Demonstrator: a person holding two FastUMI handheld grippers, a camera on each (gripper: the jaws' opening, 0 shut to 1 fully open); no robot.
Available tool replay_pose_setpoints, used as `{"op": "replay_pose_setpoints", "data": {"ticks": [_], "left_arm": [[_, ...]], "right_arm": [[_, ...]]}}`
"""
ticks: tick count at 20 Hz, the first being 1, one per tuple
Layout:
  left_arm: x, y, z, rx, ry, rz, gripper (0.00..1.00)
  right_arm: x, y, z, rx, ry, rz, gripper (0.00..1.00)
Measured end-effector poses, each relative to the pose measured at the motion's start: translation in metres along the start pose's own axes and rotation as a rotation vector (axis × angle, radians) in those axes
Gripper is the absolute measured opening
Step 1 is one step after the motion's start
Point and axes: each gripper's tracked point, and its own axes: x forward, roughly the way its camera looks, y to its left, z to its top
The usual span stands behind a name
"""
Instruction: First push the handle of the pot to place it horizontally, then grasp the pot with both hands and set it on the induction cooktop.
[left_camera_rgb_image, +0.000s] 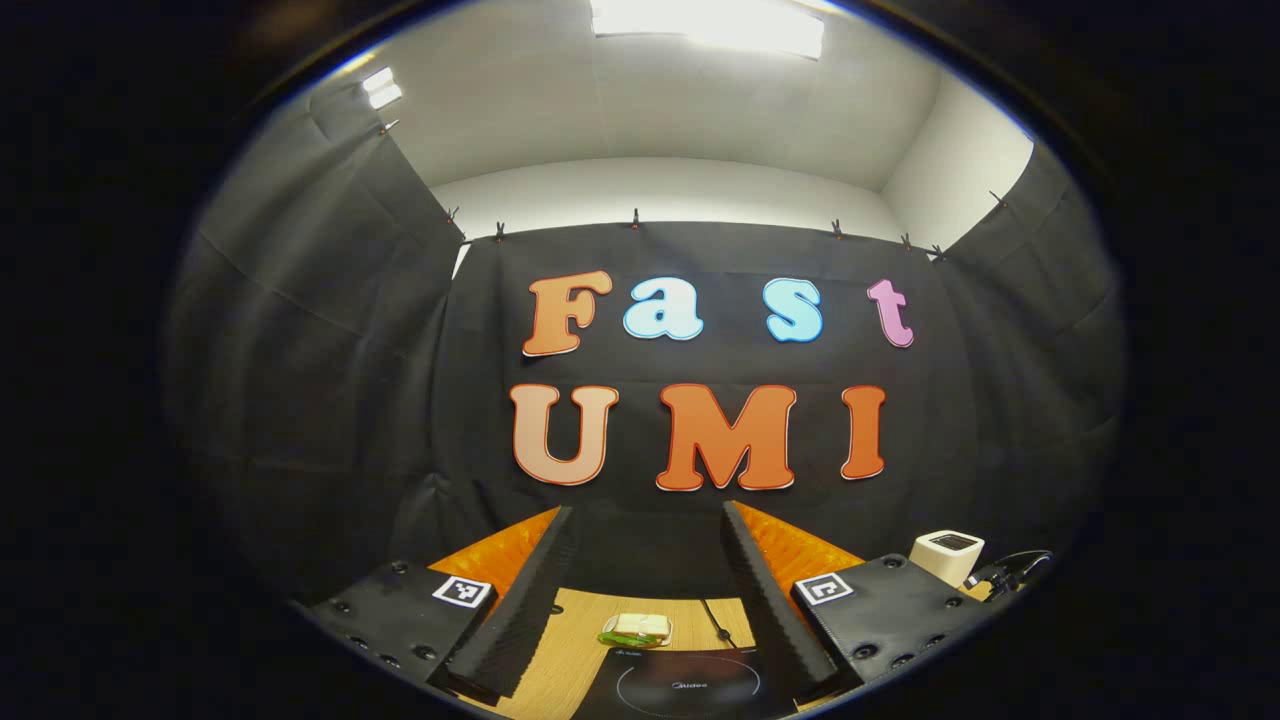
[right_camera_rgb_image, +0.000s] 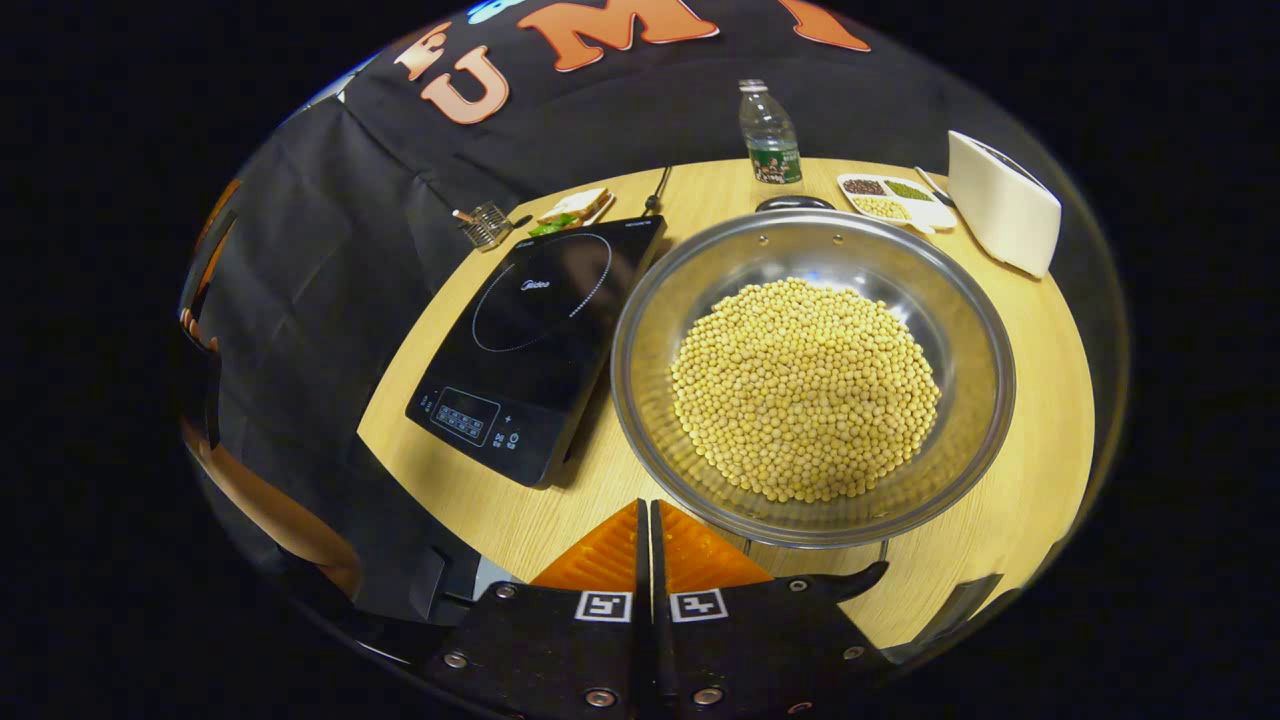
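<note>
pot (right_camera_rgb_image: 812, 380): shiny steel, wide, heaped with yellow beans (right_camera_rgb_image: 805, 390) | sits mid-bench (right_camera_rgb_image: 1040, 400), touching induction cooktop (right_camera_rgb_image: 535, 345) | left claw (left_camera_rgb_image: 645, 585): wide apart | right claw (right_camera_rgb_image: 645, 535): fingers together, gripping nothing

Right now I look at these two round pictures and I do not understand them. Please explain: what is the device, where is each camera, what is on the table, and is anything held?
A person holds one two-finger claw in each hand, and a small camera rides on each claw, looking forward along its fingers.

The left gripper view looks level at the booth wall. The left claw is open and holds nothing; between its fingers lie the induction cooktop and a plate with a sandwich.

The right gripper view looks down on the wooden table. The right claw is shut, with nothing between its fingers. In front of it stands the pot, full of soybeans, beside the cooktop. Farther back stand a water bottle, a tray of beans and a white toaster.
</note>
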Motion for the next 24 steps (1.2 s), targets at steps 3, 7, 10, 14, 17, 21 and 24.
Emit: {"op": "replay_pose_setpoints", "data": {"ticks": [3,7,10,14,17,21,24], "left_arm": [[0.005,-0.003,-0.006,0.007,0.013,-0.003,0.97],[0.013,-0.019,-0.018,-0.006,0.047,-0.025,0.97],[0.022,-0.039,-0.027,-0.006,0.072,-0.057,0.97],[0.031,-0.051,-0.028,-0.012,0.079,-0.073,0.96],[0.037,-0.056,-0.027,-0.014,0.078,-0.076,0.96],[0.040,-0.068,-0.030,-0.021,0.087,-0.099,0.97],[0.041,-0.070,-0.034,-0.030,0.089,-0.098,0.96]], "right_arm": [[0.002,0.000,-0.003,0.039,0.016,0.040,0.00],[0.002,-0.011,-0.011,0.058,0.038,0.052,0.00],[-0.004,-0.025,-0.012,0.077,0.042,0.040,0.00],[-0.010,-0.053,-0.010,0.086,0.029,-0.017,0.00],[-0.015,-0.077,-0.005,0.107,0.005,-0.069,0.00],[-0.021,-0.104,-0.001,0.082,-0.010,-0.145,0.00],[-0.022,-0.123,0.001,0.086,-0.024,-0.170,0.00]]}}
